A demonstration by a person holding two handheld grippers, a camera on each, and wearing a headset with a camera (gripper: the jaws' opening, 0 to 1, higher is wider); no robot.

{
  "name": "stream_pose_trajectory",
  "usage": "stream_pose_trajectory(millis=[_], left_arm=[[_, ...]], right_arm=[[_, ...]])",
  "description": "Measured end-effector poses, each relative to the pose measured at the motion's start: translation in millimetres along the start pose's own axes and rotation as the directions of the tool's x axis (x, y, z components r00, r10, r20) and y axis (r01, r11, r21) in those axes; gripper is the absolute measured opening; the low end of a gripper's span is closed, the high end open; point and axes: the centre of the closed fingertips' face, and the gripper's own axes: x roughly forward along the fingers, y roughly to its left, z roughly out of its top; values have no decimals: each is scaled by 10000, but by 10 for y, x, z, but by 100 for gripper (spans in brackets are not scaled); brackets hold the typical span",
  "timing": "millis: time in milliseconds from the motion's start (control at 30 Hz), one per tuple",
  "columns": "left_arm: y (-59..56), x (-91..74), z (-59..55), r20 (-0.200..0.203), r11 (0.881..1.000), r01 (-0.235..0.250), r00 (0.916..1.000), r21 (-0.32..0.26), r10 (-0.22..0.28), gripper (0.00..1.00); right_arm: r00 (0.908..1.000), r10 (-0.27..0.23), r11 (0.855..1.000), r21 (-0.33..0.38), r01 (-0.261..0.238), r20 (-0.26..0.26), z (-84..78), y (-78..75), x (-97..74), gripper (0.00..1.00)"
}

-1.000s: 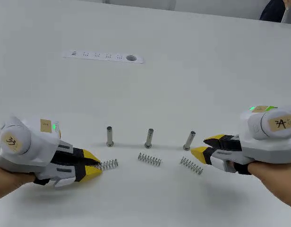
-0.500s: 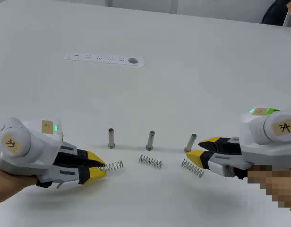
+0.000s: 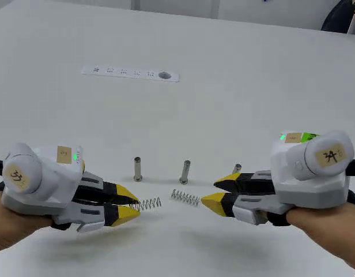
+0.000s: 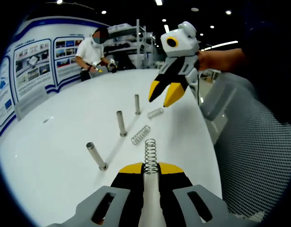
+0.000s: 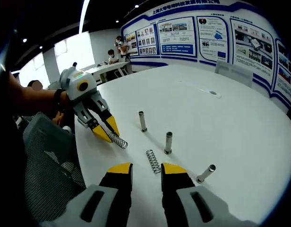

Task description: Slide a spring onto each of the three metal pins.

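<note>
Pinching one spring [image 3: 147,203], the left gripper [image 3: 137,206] hung near the pins [image 3: 185,171]. The right gripper [image 3: 208,192] had its jaws apart. All three pins were bare; two more springs [image 4: 141,135] lay beside them.

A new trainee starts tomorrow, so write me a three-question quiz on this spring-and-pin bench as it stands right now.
1. True or false: one of the three upright silver metal pins already carries a spring.
2. What is clamped in the jaws of the left gripper? A) nothing B) a silver coiled wire spring C) a pin
3. Fill in: the jaws of the right gripper stand ____.

Key: 1 false, all three pins are bare. 2 B. 3 open, gripping nothing.
</note>
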Motion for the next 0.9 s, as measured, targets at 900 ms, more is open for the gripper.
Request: stream_pose_trajectory(millis=[900], left_arm=[[-284,79,374,527,9926,775,9952,935,-827,10]], right_arm=[[9858,1663,9796,-1101,-1681,-246,52,453,196,20]])
